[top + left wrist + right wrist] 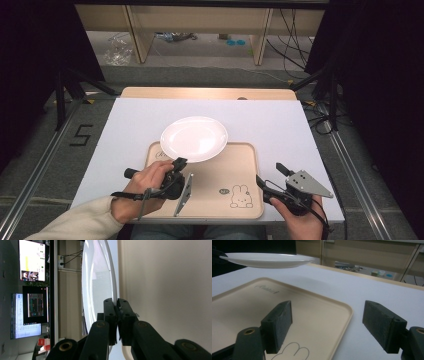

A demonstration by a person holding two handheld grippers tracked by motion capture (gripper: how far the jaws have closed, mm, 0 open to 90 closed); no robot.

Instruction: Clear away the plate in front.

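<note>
High view shows us, going from the left, our left gripper point(176, 167) with its jaws pinched onto the near rim of a white plate point(194, 138), which sits over the far left corner of the beige tray point(240, 165) and juts past the tray's far edge above the white table point(280, 125). In the right gripper view the plate hangs clear above the tray with its shadow underneath, so we judge it is lifted and not resting. In the left gripper view the two black jaws press together on the thin rim point(115, 293), with the plate standing edge-on. The plate looks stiff, glazed and slick, fairly heavy for a one-sided pinch, and breakable, so we judge that it may tilt or slide out of a rim grip; a hold further in over the rim, or a second hold on the opposite edge, would steady it. To the right, our right gripper point(272, 181) waits at the tray's near right corner, by the printed rabbit point(241, 196), jaws spread wide and empty. The plate's underside and the exact depth of the pinch are hidden from us, and the small writing at the tray's far left corner is too faint to read.
</note>
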